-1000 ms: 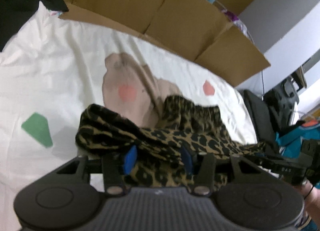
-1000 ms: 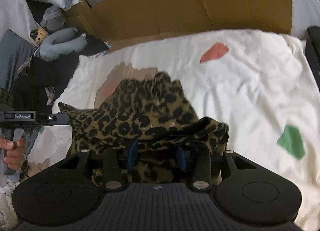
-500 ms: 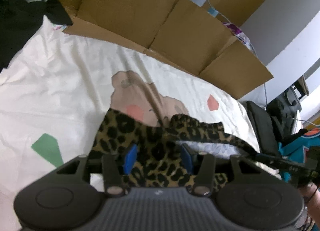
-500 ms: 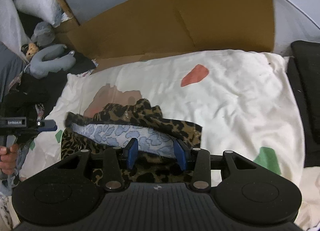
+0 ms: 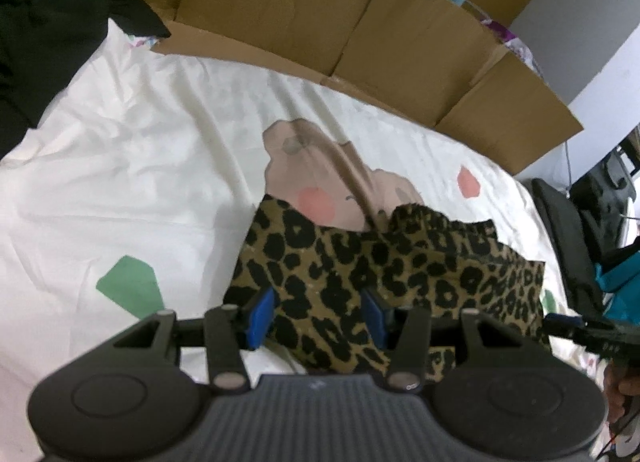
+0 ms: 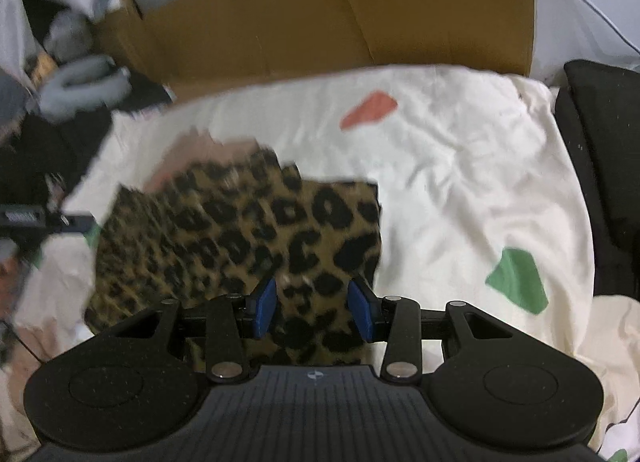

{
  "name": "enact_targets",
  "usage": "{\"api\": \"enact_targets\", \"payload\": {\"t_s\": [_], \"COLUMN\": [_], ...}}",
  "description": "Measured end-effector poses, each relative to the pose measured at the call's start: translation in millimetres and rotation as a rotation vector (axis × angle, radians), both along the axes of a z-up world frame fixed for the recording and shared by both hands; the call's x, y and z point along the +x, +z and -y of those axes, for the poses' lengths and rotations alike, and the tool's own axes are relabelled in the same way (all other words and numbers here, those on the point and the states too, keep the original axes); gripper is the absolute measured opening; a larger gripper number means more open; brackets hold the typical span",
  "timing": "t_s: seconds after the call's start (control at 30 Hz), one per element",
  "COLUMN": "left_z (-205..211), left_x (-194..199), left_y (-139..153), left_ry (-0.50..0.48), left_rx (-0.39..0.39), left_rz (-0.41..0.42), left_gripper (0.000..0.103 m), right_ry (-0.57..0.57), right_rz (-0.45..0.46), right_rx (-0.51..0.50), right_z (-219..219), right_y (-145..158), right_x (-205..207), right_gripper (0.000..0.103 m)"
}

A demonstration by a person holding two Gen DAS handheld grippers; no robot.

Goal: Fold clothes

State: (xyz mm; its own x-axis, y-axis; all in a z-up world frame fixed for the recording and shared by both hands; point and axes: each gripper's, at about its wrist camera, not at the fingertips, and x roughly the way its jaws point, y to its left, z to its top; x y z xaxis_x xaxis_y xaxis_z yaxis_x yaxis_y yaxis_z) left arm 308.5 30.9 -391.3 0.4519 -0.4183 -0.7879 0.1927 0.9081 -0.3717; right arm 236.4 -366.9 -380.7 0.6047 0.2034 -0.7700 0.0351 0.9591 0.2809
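Note:
A leopard-print garment point(image 5: 384, 274) lies spread on the cream bed sheet point(image 5: 160, 165). It also shows in the right wrist view point(image 6: 240, 238), blurred. My left gripper point(image 5: 318, 320) has its blue pads on either side of the cloth's near edge and grips it. My right gripper point(image 6: 314, 312) likewise grips the cloth's other near corner between its blue pads. The right gripper's tip point(image 5: 580, 332) shows at the far right of the left wrist view, and the left gripper's tip point(image 6: 48, 217) shows at the left of the right wrist view.
Flattened cardboard point(image 5: 360, 29) stands along the bed's far edge. Dark clothes point(image 5: 36, 45) and a grey plush toy point(image 6: 84, 85) lie at the bed's left. A black chair point(image 5: 576, 246) stands at the right. The sheet has pink, green and red printed patches.
The garment was bunched and lifted a second ago. It has been pulled out and lowered, and now lies flatter on the sheet, with both grippers still holding its near edge.

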Motion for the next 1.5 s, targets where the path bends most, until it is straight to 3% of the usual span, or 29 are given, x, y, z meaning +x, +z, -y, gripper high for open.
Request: {"api": "enact_targets", "payload": {"t_s": [0.37, 0.47, 0.6, 0.77, 0.93, 1.07, 1.3, 1.5], "left_z": [-5, -10, -14, -21, -33, -26, -19, -13], "left_x": [17, 22, 23, 25, 25, 23, 23, 29], "left_y": [-18, -22, -19, -9, 0, 3, 0, 1], "left_ry": [0.011, 0.047, 0.026, 0.000, 0.033, 0.009, 0.030, -0.024], "left_rx": [0.083, 0.075, 0.078, 0.155, 0.160, 0.206, 0.153, 0.164], "left_rz": [-0.018, -0.033, -0.047, -0.055, -0.075, -0.014, 0.023, 0.030], "left_gripper": [0.053, 0.054, 0.054, 0.057, 0.057, 0.058, 0.058, 0.058], "right_ry": [-0.021, -0.023, -0.013, 0.034, 0.054, 0.012, -0.109, -0.110], "right_rz": [-0.038, -0.042, -0.038, -0.038, 0.014, 0.062, 0.069, 0.084], "right_rx": [-0.066, -0.089, -0.120, -0.142, -0.115, -0.126, -0.113, -0.075], "right_z": [1, 2, 1, 0, 6, 14, 30, 35], "right_y": [-15, -14, -13, -8, 9, 16, 10, 9], "right_x": [29, 41, 49, 43, 29, 19, 8, 1], "right_gripper": [0.047, 0.047, 0.047, 0.047, 0.048, 0.048, 0.048, 0.048]}}
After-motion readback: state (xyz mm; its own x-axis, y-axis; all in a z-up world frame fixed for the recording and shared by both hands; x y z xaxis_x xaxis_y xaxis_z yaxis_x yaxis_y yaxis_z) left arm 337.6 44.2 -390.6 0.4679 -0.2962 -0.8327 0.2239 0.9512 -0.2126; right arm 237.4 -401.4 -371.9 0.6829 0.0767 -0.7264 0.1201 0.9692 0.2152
